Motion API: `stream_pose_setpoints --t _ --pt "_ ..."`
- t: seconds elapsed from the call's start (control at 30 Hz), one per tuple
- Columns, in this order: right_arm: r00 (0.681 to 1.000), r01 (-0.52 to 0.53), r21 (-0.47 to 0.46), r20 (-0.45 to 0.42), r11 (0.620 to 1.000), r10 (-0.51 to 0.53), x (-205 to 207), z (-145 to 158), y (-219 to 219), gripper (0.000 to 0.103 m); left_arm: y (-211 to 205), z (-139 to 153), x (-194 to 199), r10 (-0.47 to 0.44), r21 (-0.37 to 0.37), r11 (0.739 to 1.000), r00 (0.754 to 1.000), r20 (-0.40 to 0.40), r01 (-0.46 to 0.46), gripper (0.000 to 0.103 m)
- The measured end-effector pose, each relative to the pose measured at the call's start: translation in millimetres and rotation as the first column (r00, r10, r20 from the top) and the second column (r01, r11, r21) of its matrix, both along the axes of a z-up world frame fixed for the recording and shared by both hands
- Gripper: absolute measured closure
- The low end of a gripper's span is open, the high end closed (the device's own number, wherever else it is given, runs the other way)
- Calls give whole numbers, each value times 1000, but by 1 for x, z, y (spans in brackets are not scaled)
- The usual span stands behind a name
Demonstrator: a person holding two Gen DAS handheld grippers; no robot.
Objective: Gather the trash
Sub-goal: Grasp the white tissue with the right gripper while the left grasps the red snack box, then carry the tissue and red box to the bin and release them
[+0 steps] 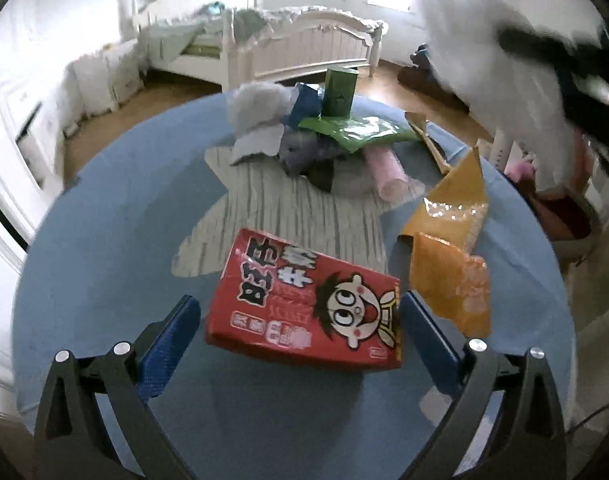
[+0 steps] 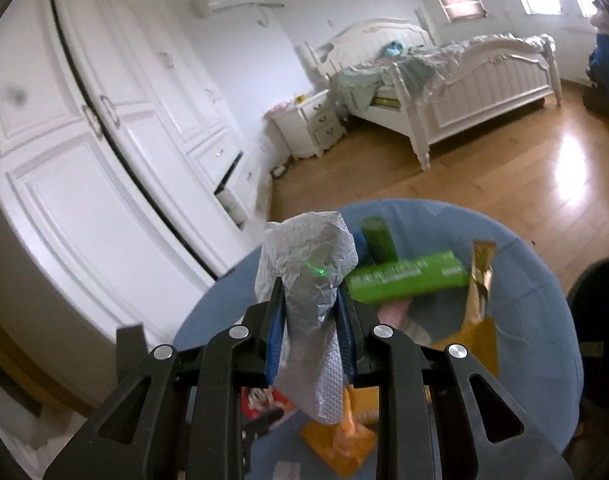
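The round blue table [image 1: 104, 208] carried all the trash; no bin or bag showed in either view. At the 12 o'clock part of the table in the left wrist view there was a heap: a green carton [image 1: 339, 92] standing upright, a blue wrapper [image 1: 306, 102] just beside it, a flat green pouch [image 1: 360, 130] in front, a grey crumpled tissue [image 1: 256, 114] at 11 o'clock, and a pink roll [image 1: 386, 172] lying at 1 o'clock. Two orange snack bags [image 1: 450, 240] lay at 3 o'clock, touching each other, and a gold wrapper [image 1: 426, 136] was behind them.

The red milk carton [image 1: 304, 304] lay on its side between the two blue pads of the left gripper [image 1: 300, 324]. The jaws stood wide; the right pad seemed to touch the carton's edge (I cannot be sure), the left pad was apart from it.

The right gripper [image 2: 310, 296] was above the table, w/ its jaws narrow and clamped on a crumpled silver-white wrapper [image 2: 308, 264], which stuck out at 12 o'clock past the fingertips and hung down below them too. Under it, the green pouch [image 2: 408, 276] and gold wrapper [image 2: 480, 276] were at approx. 2 o'clock.

Around: a white bed [image 2: 476, 80], a white wardrobe [image 2: 104, 140], wooden floor [image 2: 484, 188].
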State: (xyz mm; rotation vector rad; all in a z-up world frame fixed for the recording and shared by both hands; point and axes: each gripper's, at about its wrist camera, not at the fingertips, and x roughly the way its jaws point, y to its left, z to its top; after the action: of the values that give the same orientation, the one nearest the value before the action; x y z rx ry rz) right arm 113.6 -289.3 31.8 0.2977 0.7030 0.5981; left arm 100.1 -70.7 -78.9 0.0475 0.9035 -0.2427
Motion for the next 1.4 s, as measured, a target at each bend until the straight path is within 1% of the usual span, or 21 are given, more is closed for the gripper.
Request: stream_pose_setpoints --t 0.07,0.2,0.3,0.4,0.47,0.6,0.63,0.73,0.77,0.83,0.87,0.93,1.0,1.03,1.07,1.1,1.13,1.17,1.23,1.3,1.4 --pt "1000 8 11 -25 1000 -8 -2 -10 -3 79 0 1 1 7 5 1000 1000 -12 -7 5" --pt "998 22 37 -55 999 -20 -4 -24 -15 79 -12 3 -13 -26 102 995 999 20 24 5" --pt "998 24 55 -66 998 -20 -3 -32 -18 79 -21 -2 -16 -43 152 988 998 35 37 5" --pt "997 21 69 -72 997 -16 -4 -38 -20 79 -14 -2 -8 17 146 989 999 36 -22 5" --pt "997 23 77 -75 997 -17 -3 -41 -22 79 -6 -6 0 44 142 989 999 17 -46 16" --pt "996 38 96 -86 995 -30 -4 -47 -34 79 -5 -3 6 42 150 988 999 32 -46 17" --pt "995 45 106 -90 993 -36 -4 -48 -38 79 -5 3 6 37 138 989 998 55 -44 17" --pt "994 79 128 -89 989 -68 -2 -49 -57 79 -16 37 3 -4 35 999 993 121 0 17" --pt "993 96 133 -79 986 -86 -2 -46 -64 79 -26 55 4 -30 7 1000 988 154 29 16" --pt "985 173 141 -18 975 -172 -3 -28 -93 79 -48 85 7 -81 -43 995 975 207 91 16" --pt "975 216 141 15 966 -220 -4 -19 -107 79 -65 103 10 -121 -76 987 964 239 143 16" --pt "943 310 138 83 941 -323 -6 2 -138 79 -93 128 16 -180 -122 968 943 278 221 16" --pt "880 438 98 155 894 -448 -9 25 -174 79 -130 147 27 -251 -196 928 922 296 316 16" --pt "845 496 66 191 866 -499 -10 33 -189 79 -152 154 34 -285 -237 902 910 301 361 16" --pt "815 542 39 218 839 -537 -10 38 -202 79 -166 156 38 -308 -260 883 901 305 390 16" --pt "795 572 18 233 820 -560 -10 40 -210 79 -183 156 43 -332 -273 866 890 313 419 16" --pt "763 620 -28 253 784 -595 -6 41 -222 79 -208 154 51 -361 -268 851 873 327 452 16" --pt "746 646 -62 259 761 -613 -3 38 -229 79 -222 149 59 -380 -264 842 866 326 470 16" --pt "732 677 -139 229 723 -642 13 19 -248 79 -255 131 77 -423 -277 822 859 288 498 16" --pt "734 679 -177 174 712 -657 26 -3 -263 79 -285 104 100 -444 -299 817 869 220 493 16" --pt "737 671 -213 90 710 -669 41 -40 -282 79 -311 72 129 -468 -354 804 876 117 477 16"
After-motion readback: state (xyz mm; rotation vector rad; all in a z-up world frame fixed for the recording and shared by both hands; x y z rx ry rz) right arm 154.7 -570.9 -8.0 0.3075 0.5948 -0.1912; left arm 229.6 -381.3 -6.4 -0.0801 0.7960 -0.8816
